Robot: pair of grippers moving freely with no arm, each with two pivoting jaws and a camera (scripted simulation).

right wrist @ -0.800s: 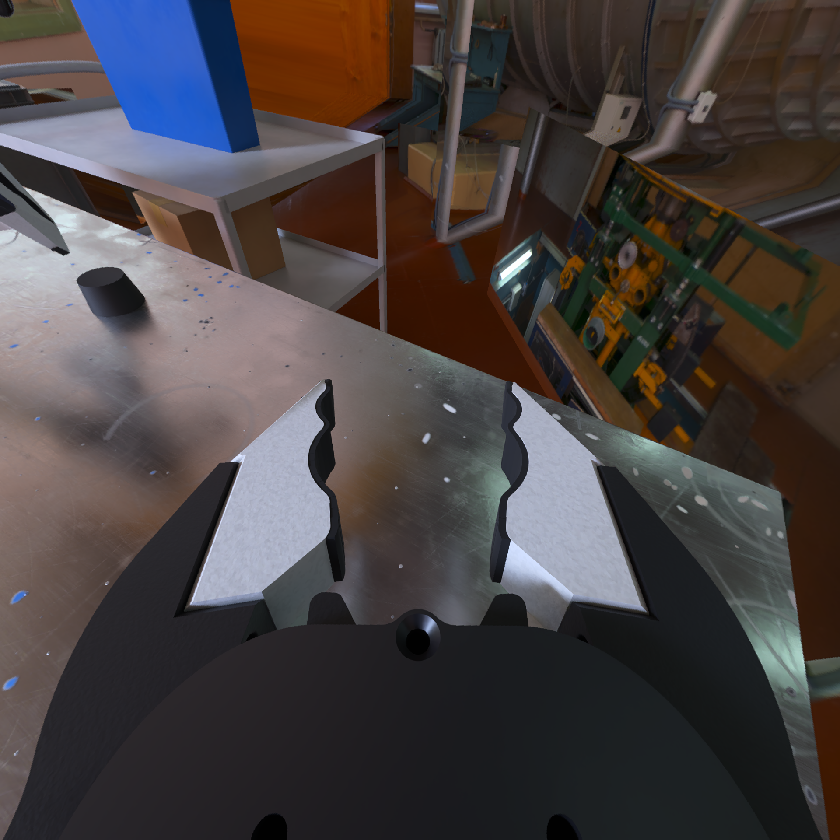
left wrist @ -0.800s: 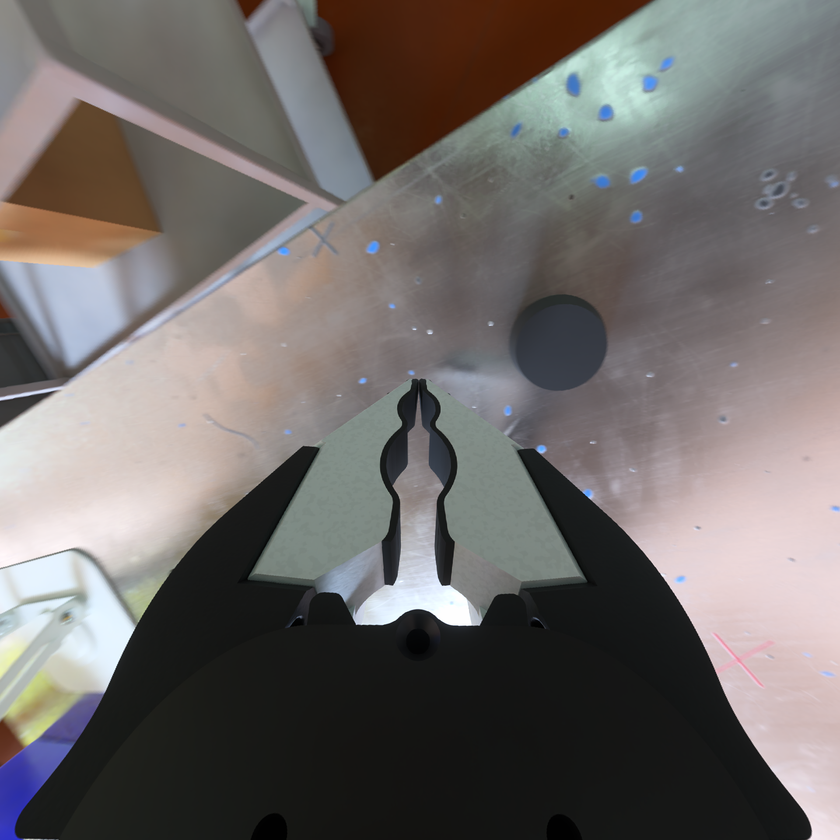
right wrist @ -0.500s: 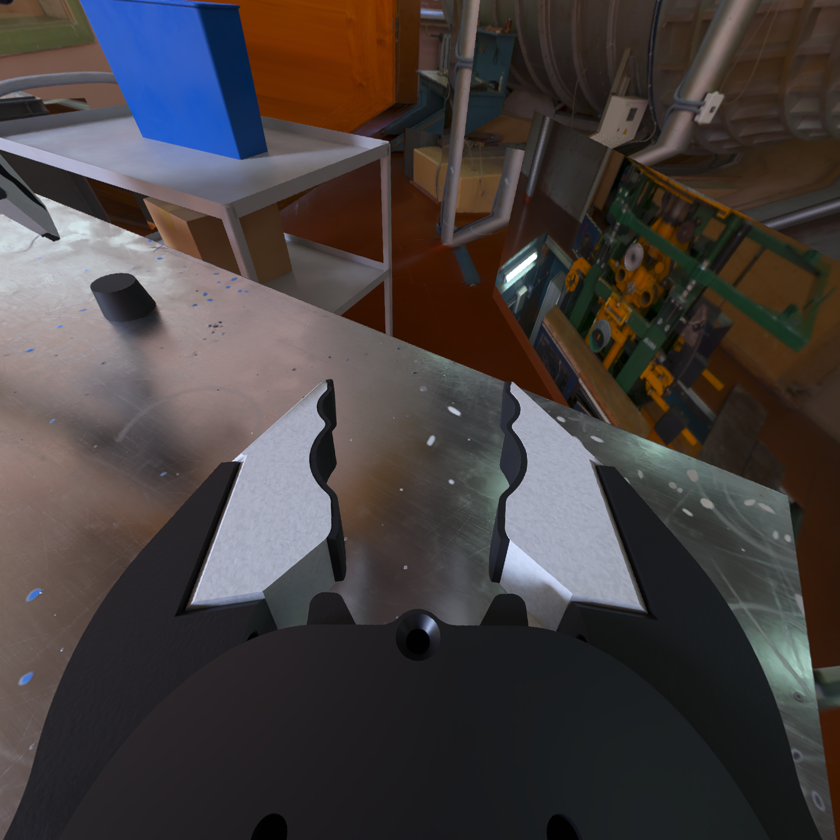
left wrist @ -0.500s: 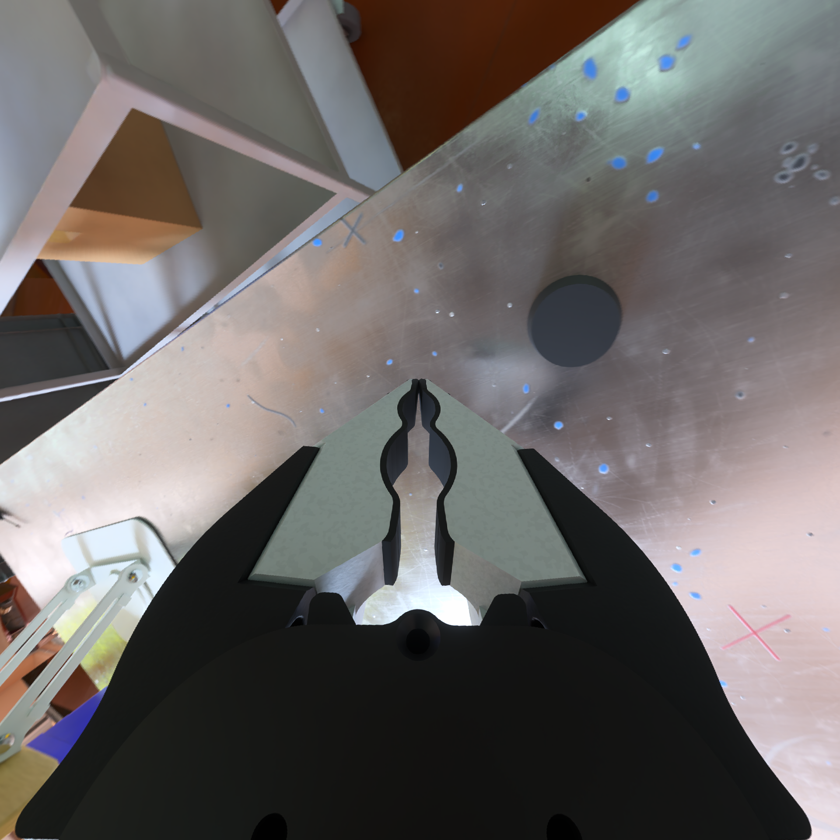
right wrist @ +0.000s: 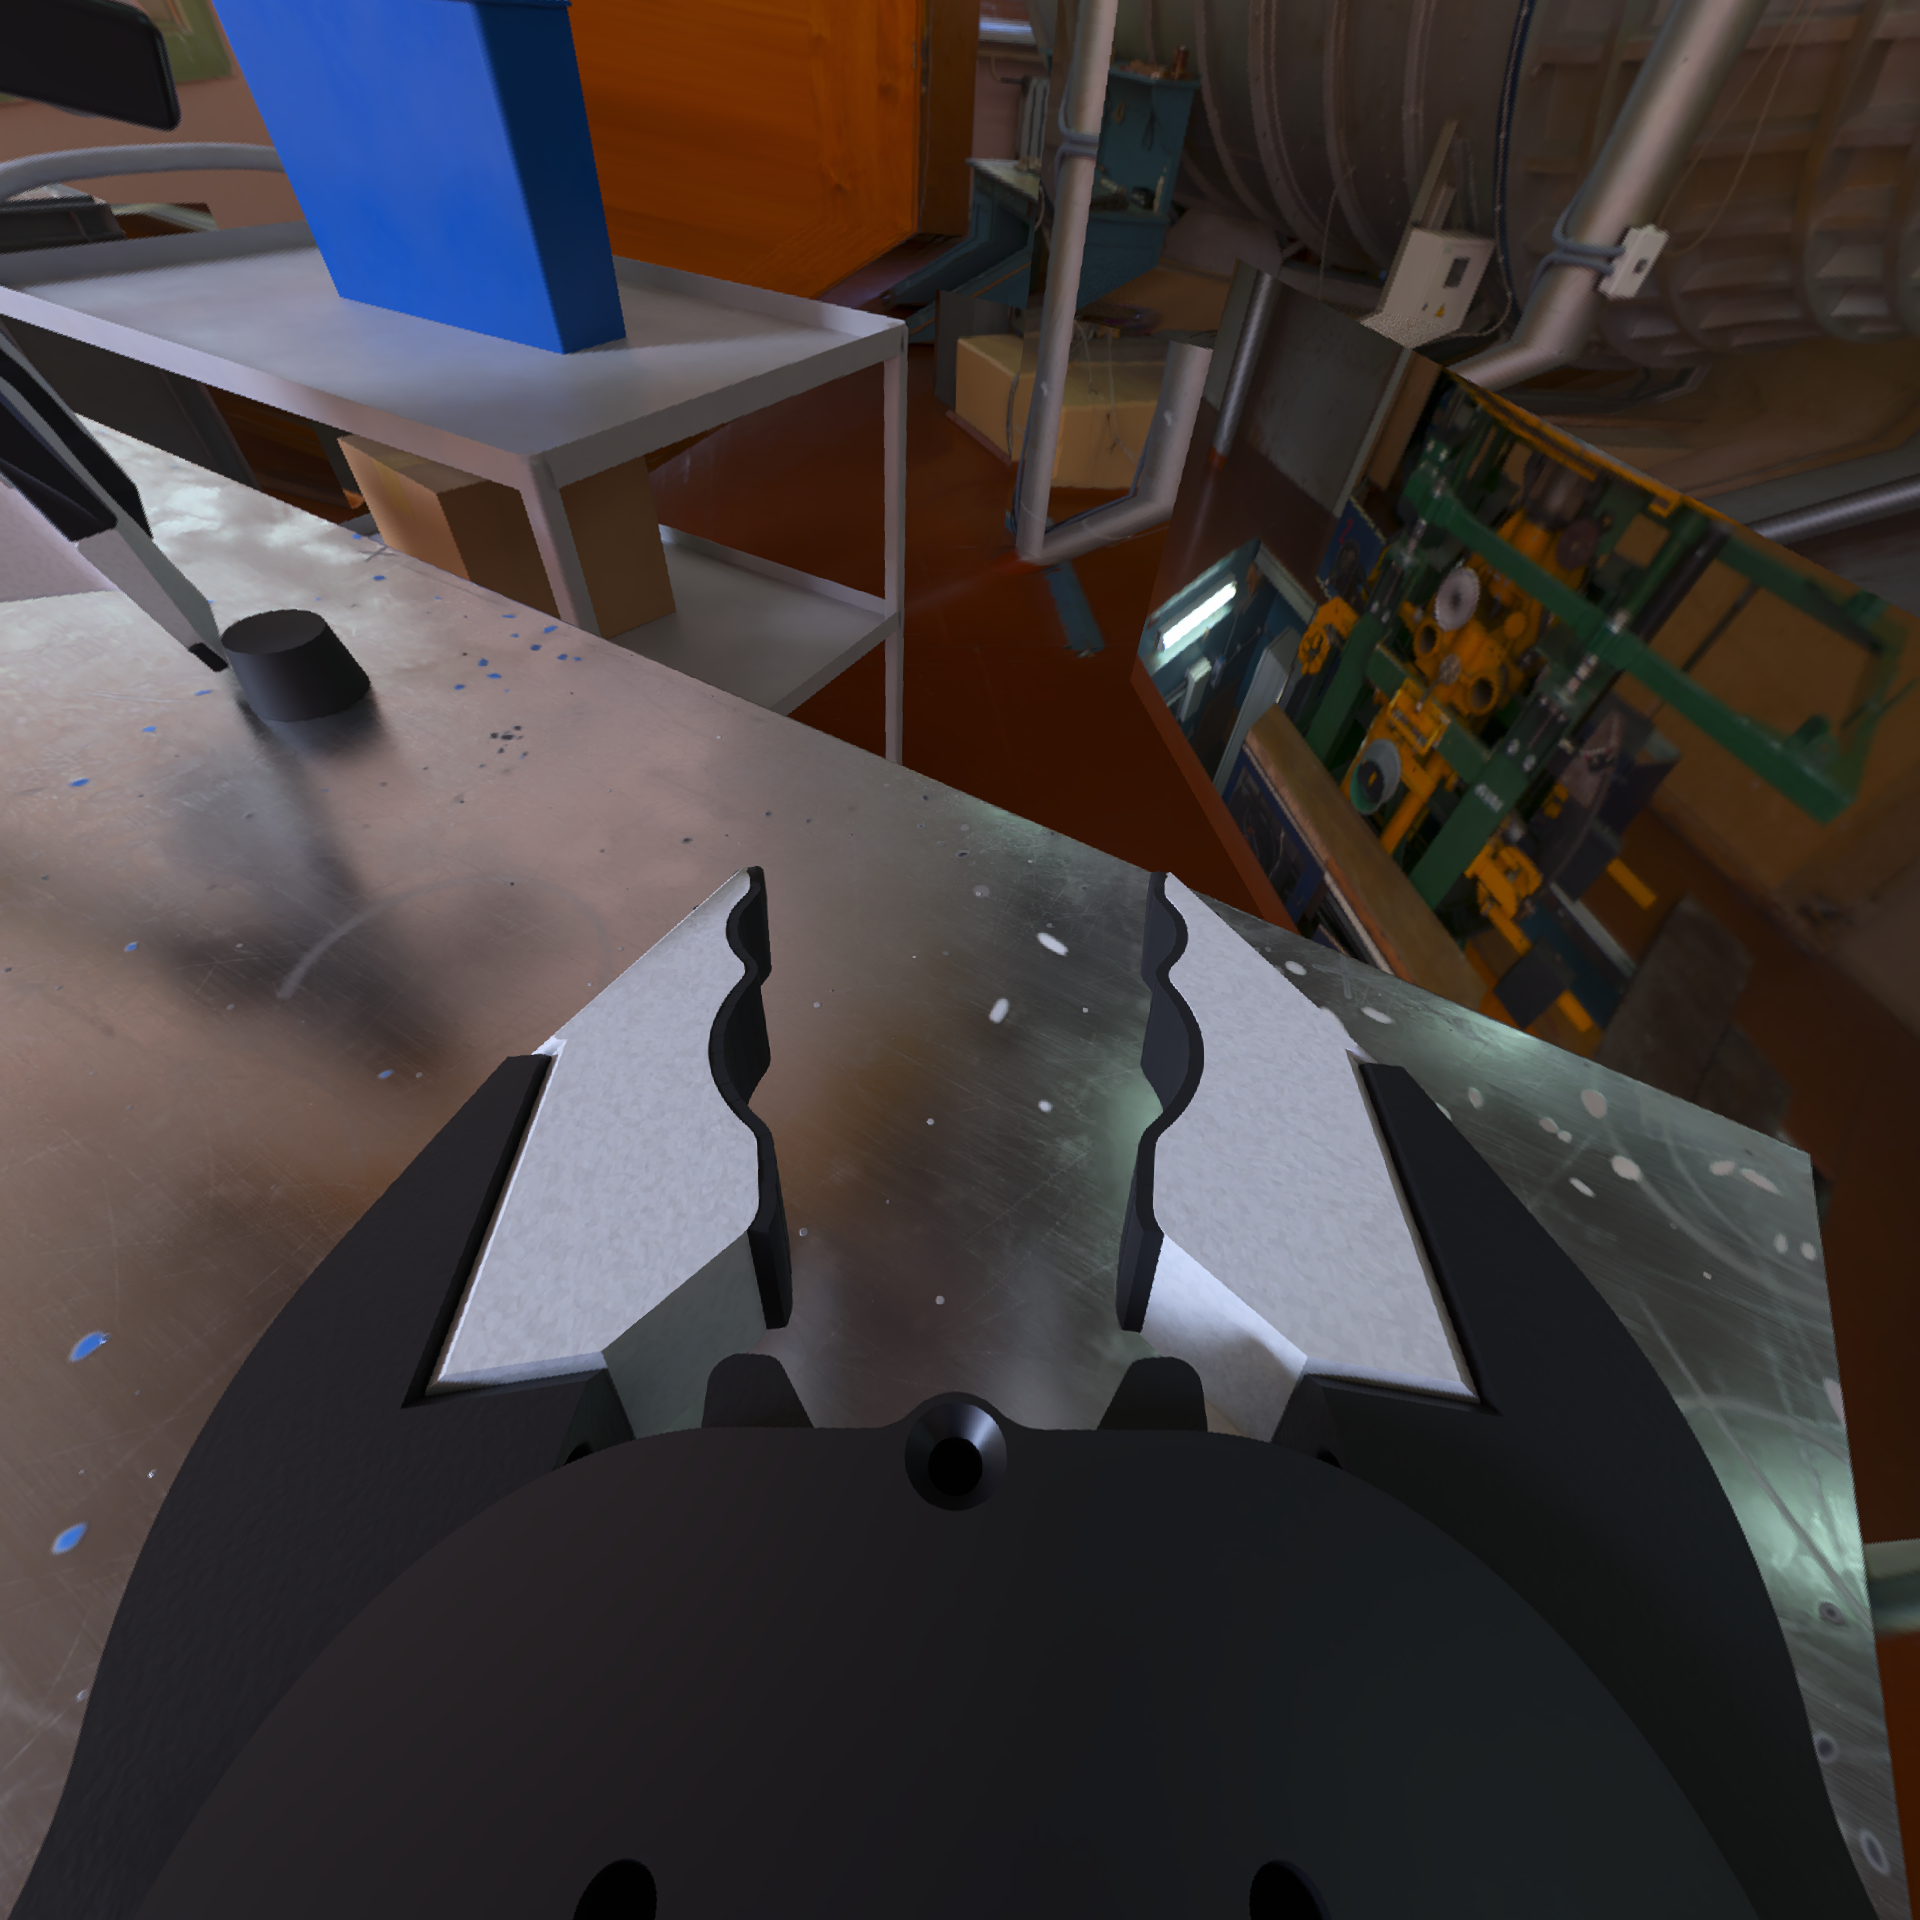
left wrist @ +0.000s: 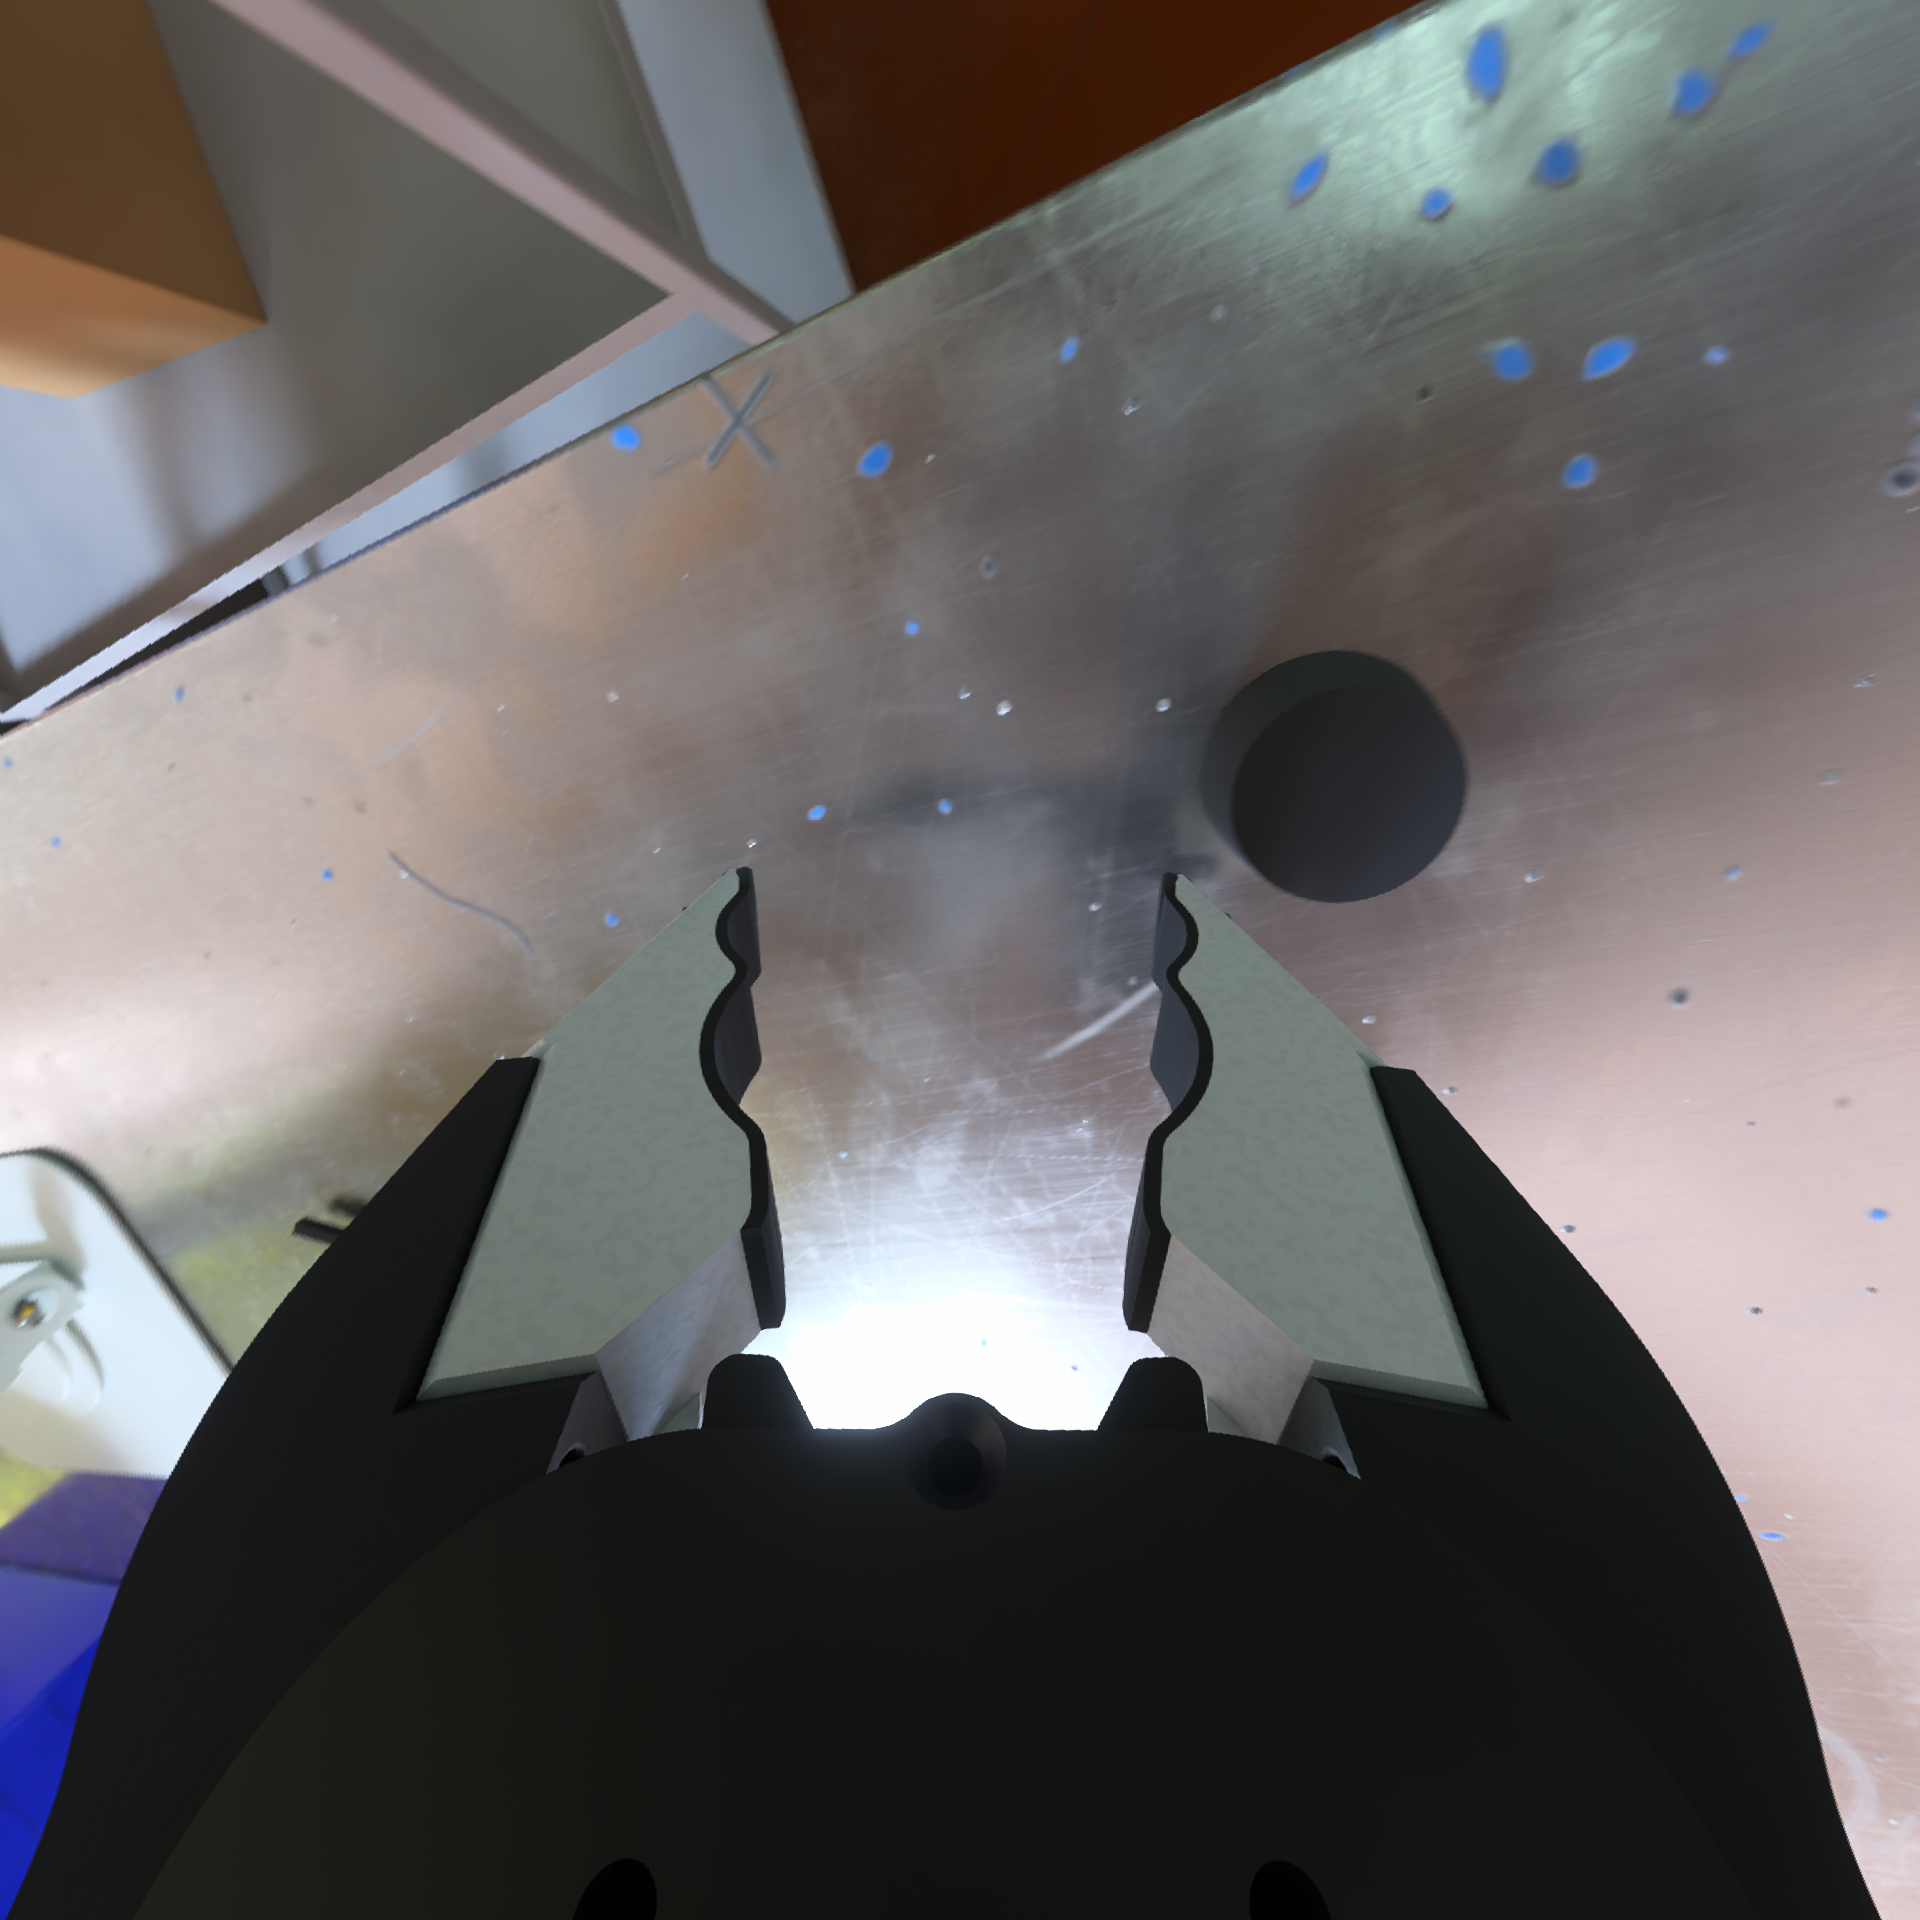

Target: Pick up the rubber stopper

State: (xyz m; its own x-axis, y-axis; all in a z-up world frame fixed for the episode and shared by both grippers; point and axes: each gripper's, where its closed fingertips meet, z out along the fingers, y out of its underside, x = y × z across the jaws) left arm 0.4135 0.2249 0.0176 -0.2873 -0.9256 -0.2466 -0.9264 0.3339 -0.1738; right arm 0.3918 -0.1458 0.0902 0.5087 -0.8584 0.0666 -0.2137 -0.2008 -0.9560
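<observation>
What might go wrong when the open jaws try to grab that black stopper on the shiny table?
The rubber stopper sits off to the right of the left gripper, not between its open jaws, so closing now would likely miss. One fingertip looks very close to it and might nudge it across the metal table.

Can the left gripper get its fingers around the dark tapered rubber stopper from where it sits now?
Probably yes. The left gripper is open, and the dark tapered rubber stopper stands alone on the scratched metal table, just right of its right fingertip. Nothing lies between them; it needs a shift right first.
</observation>
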